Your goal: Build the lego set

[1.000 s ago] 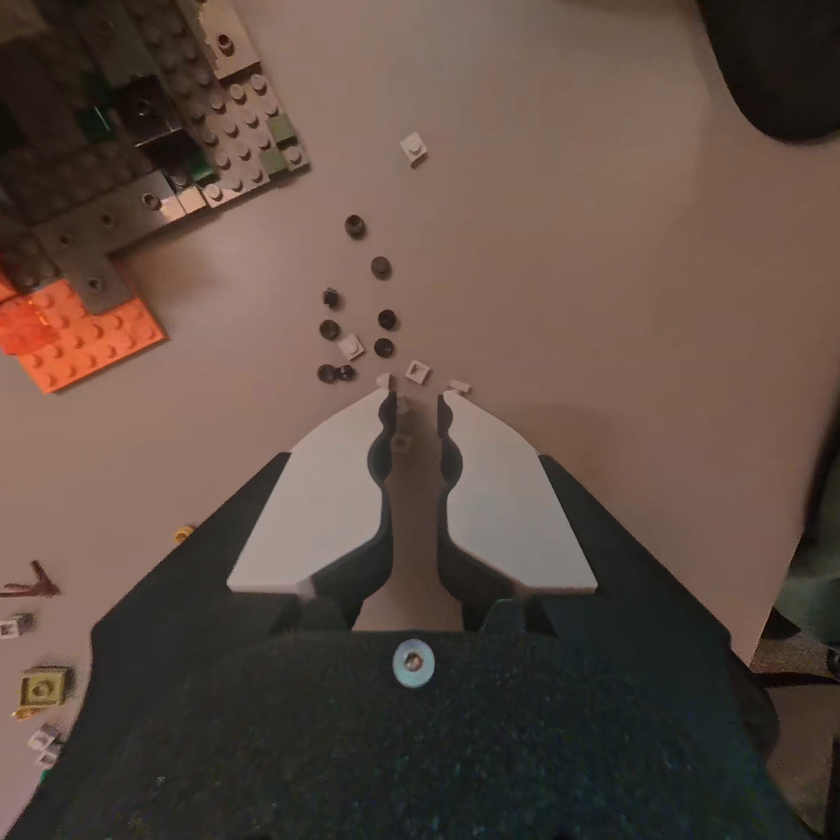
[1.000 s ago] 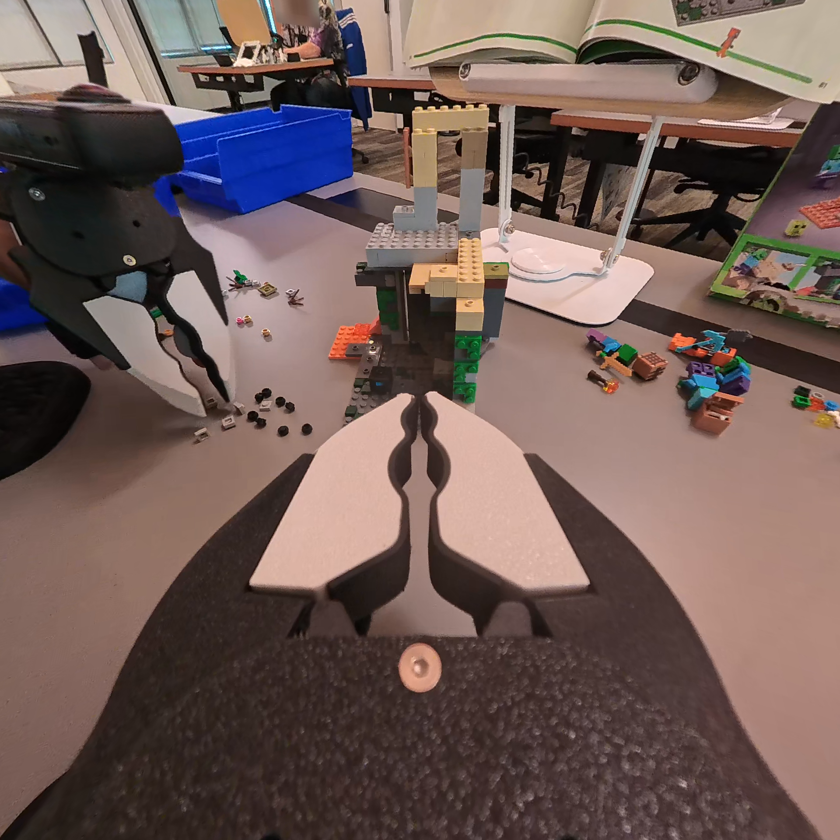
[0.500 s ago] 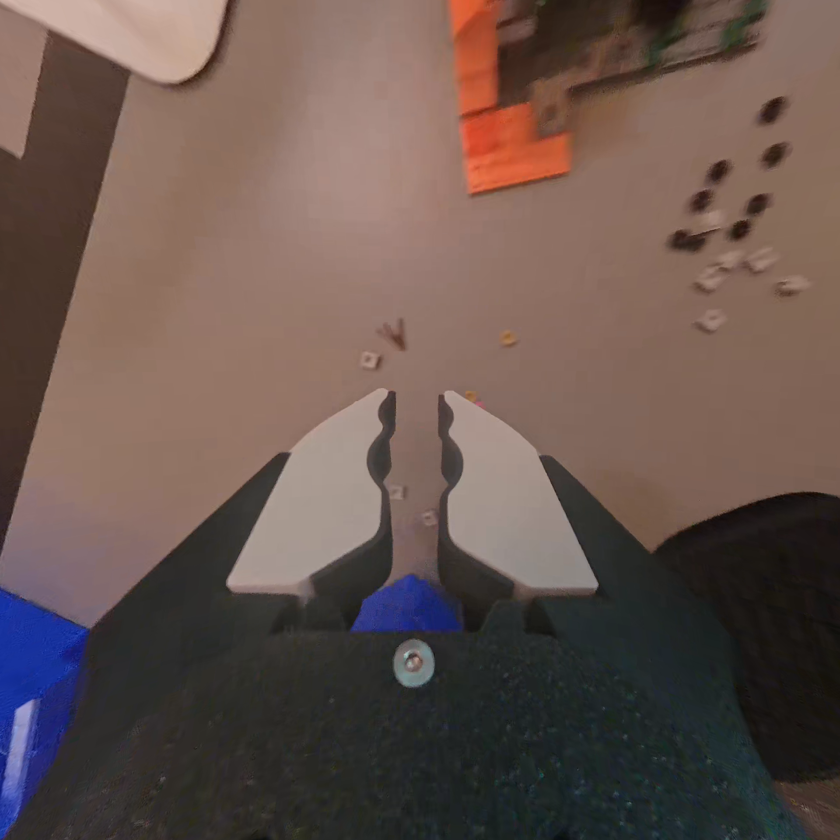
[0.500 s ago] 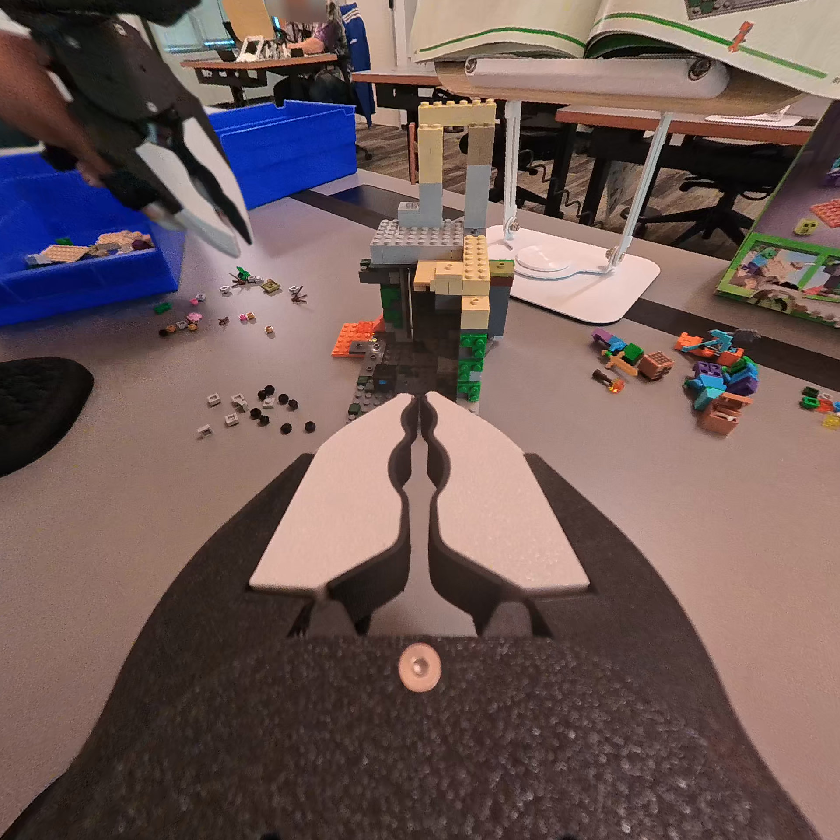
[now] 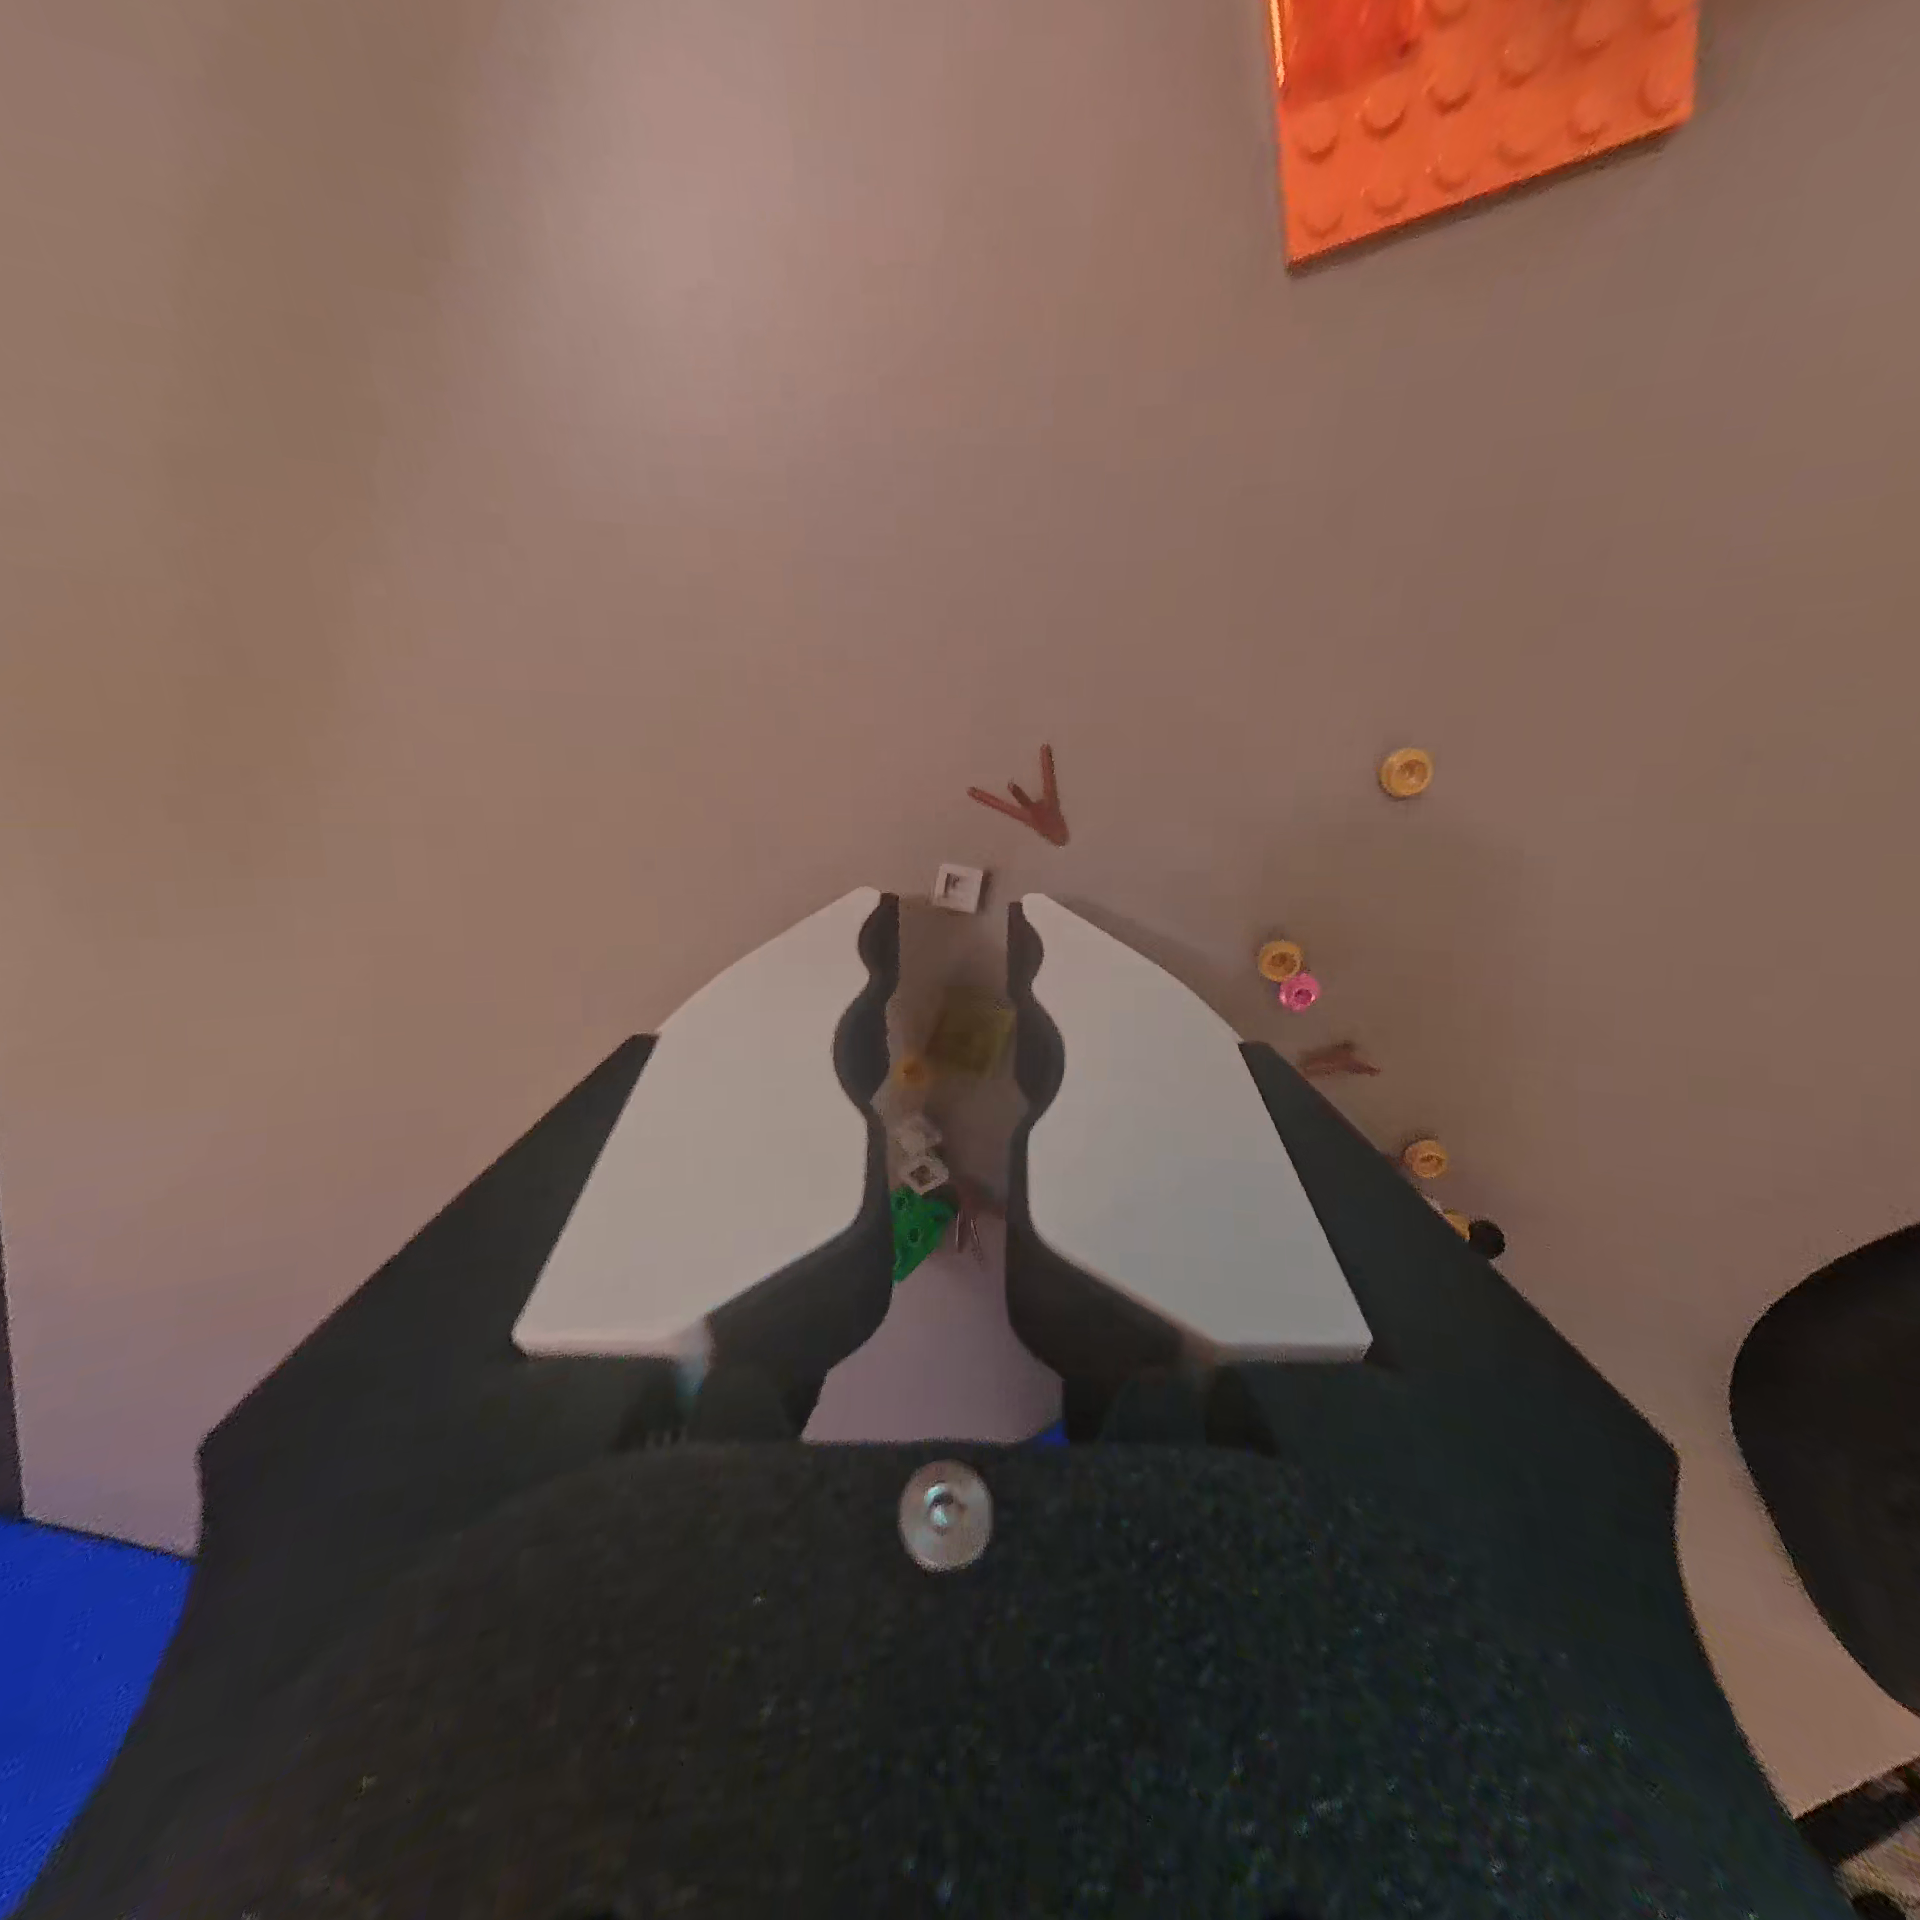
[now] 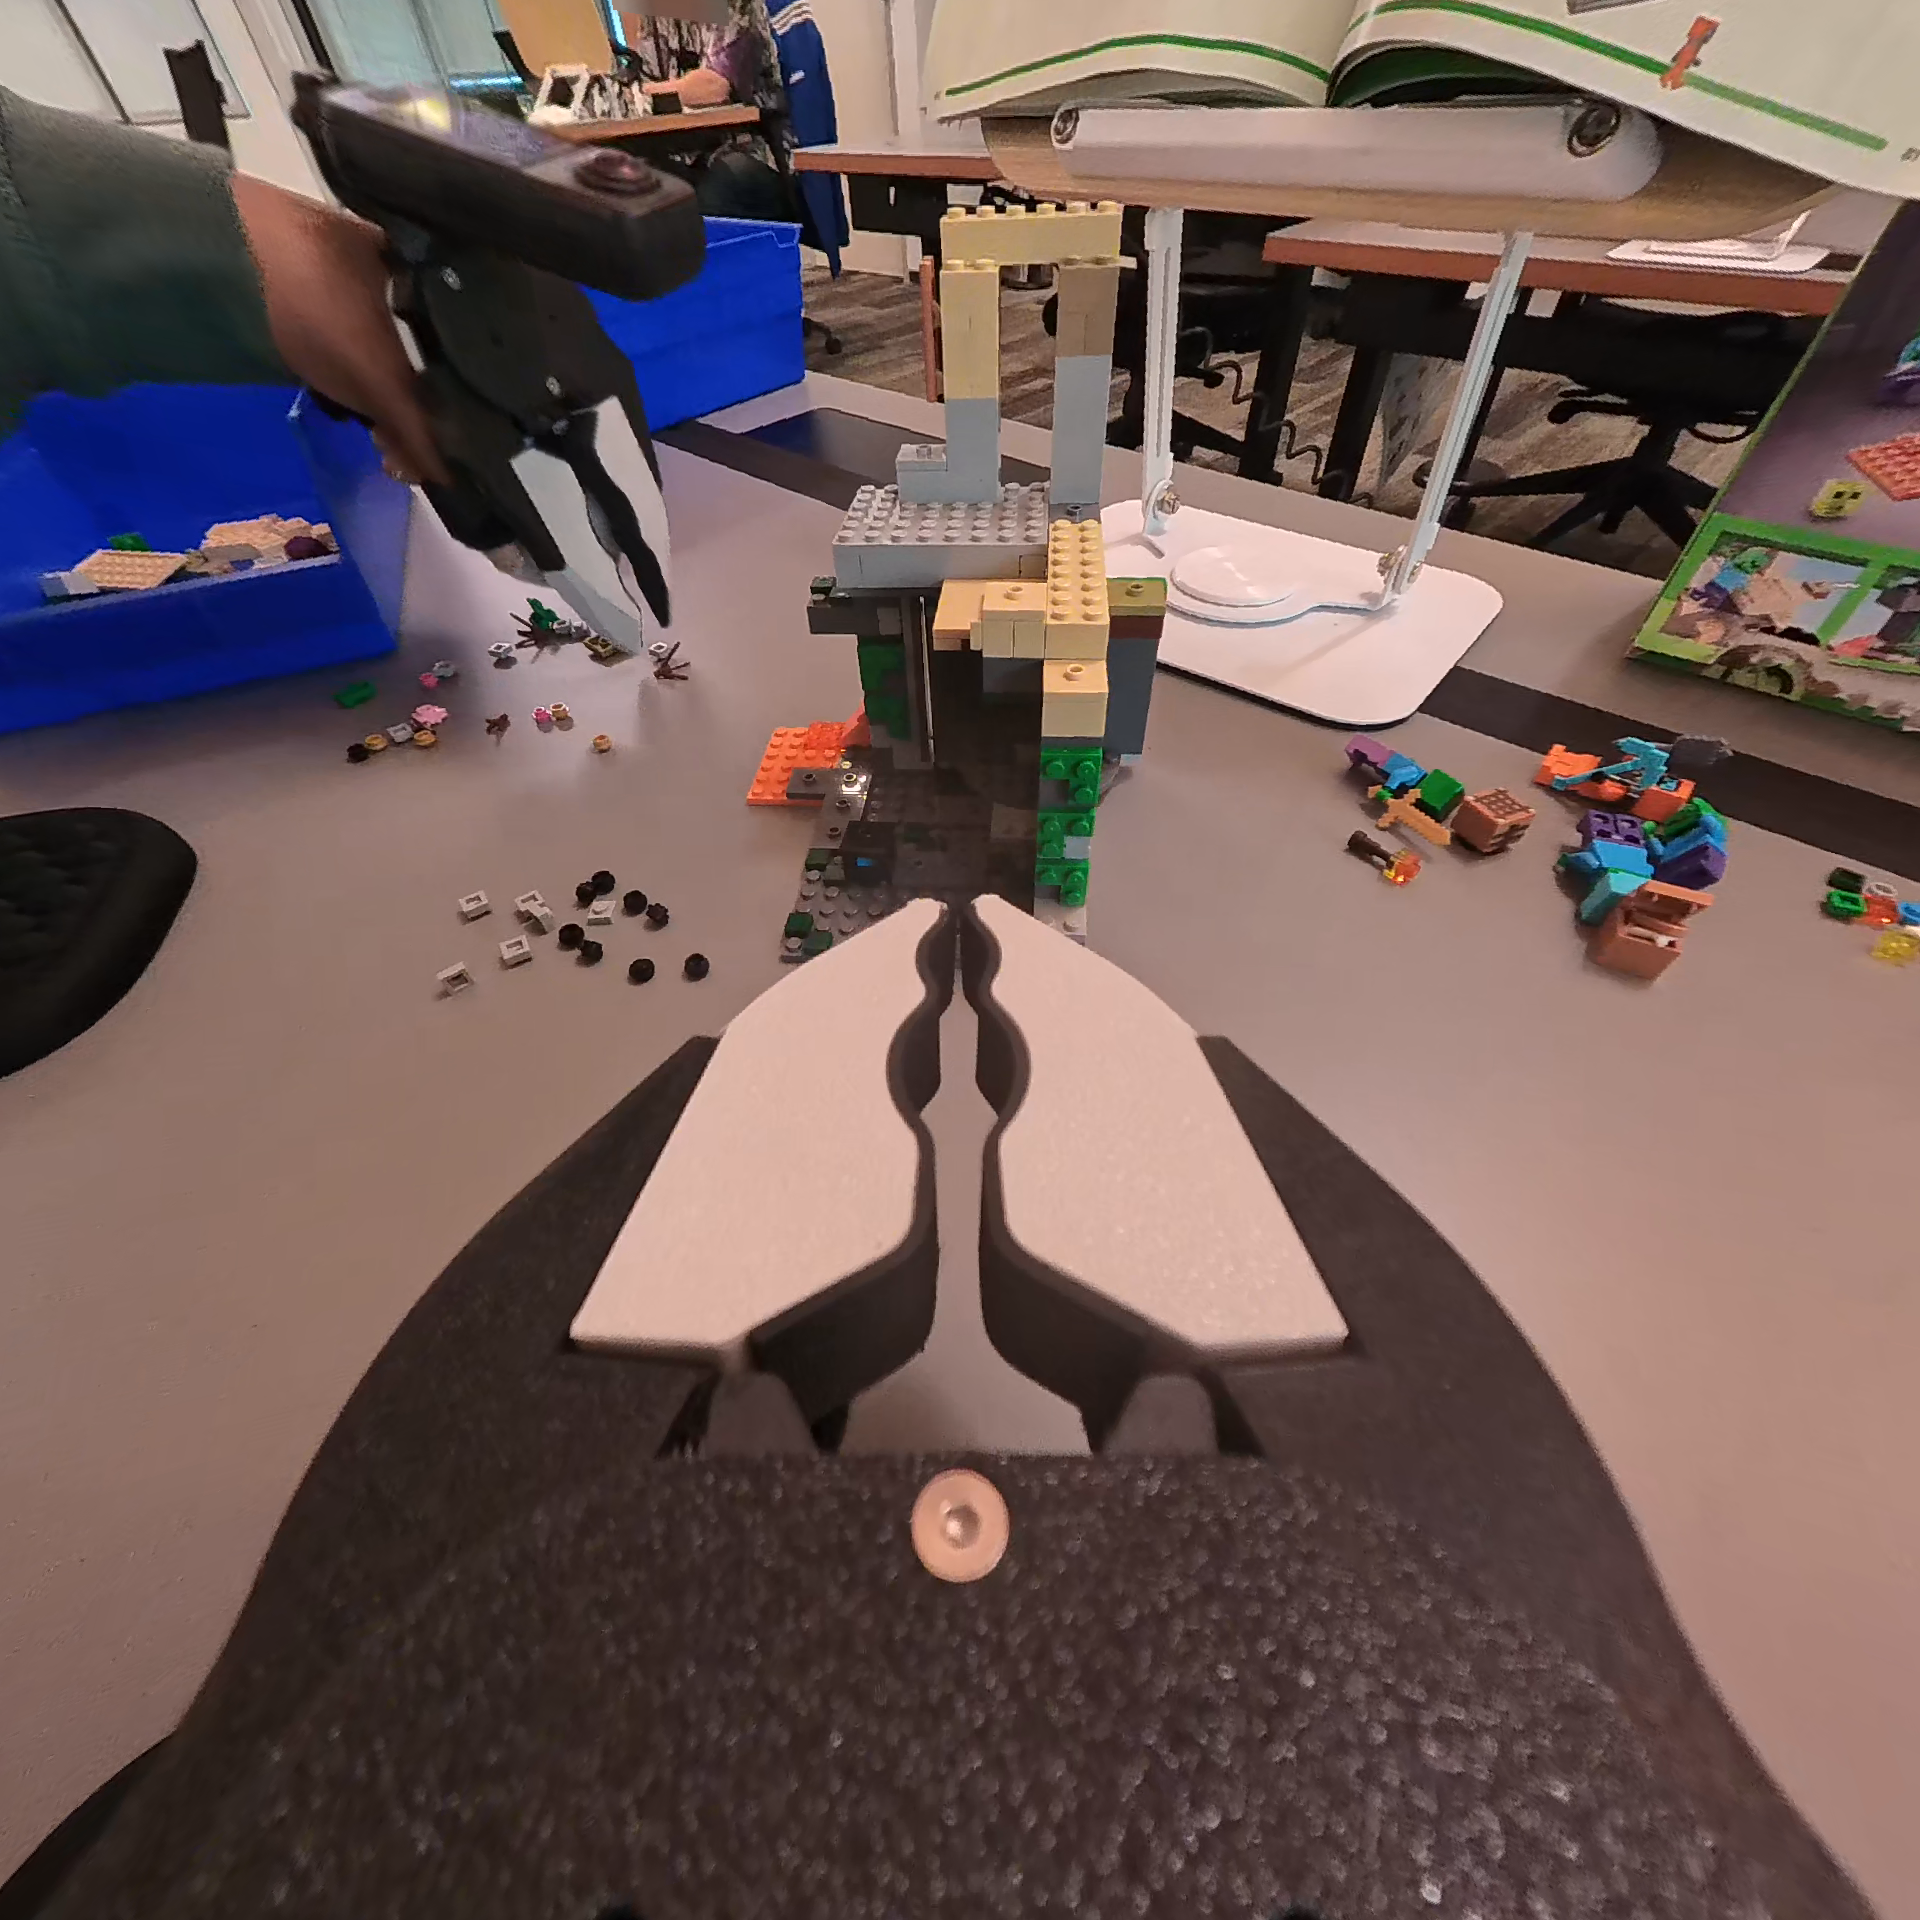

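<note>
My left gripper (image 5: 945, 909) is open and points down close over a scatter of tiny brick pieces on the grey table. A white square piece (image 5: 958, 886) lies just past its fingertips. A blurred olive square piece (image 5: 971, 1029) lies on the table between the fingers, and the pads do not press on it. A brown twig piece (image 5: 1029, 805) lies just beyond. The right wrist view shows this gripper (image 6: 623, 623) low over the same scatter beside the blue bin (image 6: 187, 644). My right gripper (image 6: 958, 914) is shut with nothing in it, in front of the brick build (image 6: 997, 623).
Yellow studs (image 5: 1407, 772), a pink stud (image 5: 1299, 994) and an orange plate (image 5: 1475, 114) lie to the right. Black studs and grey pieces (image 6: 592, 925), a black pad (image 6: 73, 914), a white stand base (image 6: 1320, 623), a coloured brick pile (image 6: 1621, 831) and a box (image 6: 1808, 582) sit around the build. Across from one pair of fingers to the other is roughly 35 centimetres.
My left gripper has left the black studs, swung over to the scatter beside the blue bin and come down low, its jaws a little wider. The right gripper has stayed put and shut.
</note>
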